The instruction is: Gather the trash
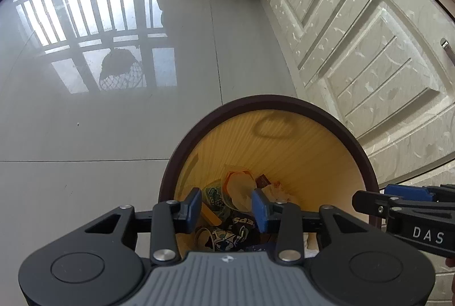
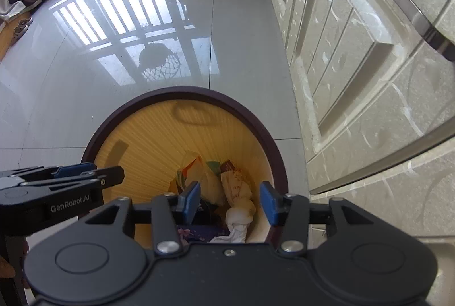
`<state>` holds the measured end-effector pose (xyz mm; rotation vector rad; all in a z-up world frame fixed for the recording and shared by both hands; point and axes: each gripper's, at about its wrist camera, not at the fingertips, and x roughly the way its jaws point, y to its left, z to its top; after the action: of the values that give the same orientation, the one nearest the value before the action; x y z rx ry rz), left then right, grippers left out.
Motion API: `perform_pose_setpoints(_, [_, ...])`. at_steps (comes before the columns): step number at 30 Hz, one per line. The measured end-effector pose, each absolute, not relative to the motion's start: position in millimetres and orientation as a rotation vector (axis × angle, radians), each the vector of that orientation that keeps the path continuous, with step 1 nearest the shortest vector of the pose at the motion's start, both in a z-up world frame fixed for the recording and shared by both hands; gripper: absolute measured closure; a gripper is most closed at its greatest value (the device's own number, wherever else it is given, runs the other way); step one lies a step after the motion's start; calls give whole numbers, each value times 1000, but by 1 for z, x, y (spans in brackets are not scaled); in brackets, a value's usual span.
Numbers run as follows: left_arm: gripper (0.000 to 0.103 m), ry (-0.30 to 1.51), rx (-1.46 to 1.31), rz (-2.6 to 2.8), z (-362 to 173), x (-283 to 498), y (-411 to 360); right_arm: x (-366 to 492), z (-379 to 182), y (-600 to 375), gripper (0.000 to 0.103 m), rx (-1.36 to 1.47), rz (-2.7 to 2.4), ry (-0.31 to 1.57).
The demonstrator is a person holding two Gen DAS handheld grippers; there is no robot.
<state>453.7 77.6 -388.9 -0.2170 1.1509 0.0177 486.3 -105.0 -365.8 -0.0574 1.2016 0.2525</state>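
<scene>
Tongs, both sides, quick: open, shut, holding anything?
Left tongs: open, empty, above the round yellow trash bin with the dark brown rim.
Right tongs: open, empty, above the same bin.

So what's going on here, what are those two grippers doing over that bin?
A person holds two grippers above a round trash bin that stands on the tiled floor beside white cabinets. The left gripper and the right gripper are both open and hold nothing. Wrappers and crumpled paper already lie in the bottom of the bin. No loose trash shows on the visible floor.
</scene>
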Motion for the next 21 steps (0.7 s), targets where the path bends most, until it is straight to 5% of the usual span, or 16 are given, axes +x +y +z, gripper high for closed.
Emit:
perform_pose_setpoints(5, [62,1173,-230,27,-389,444,81,480,-366,-107,45,-70,243,1211])
perform_pose_setpoints(13, [28,1182,-210,57,-375,424,86,466,-359,-112,26,-93,231,1199])
perform_pose_setpoints(21, [11,1169,-209,99,-355,399,92,448,-343,-119,15,-106,214,1166])
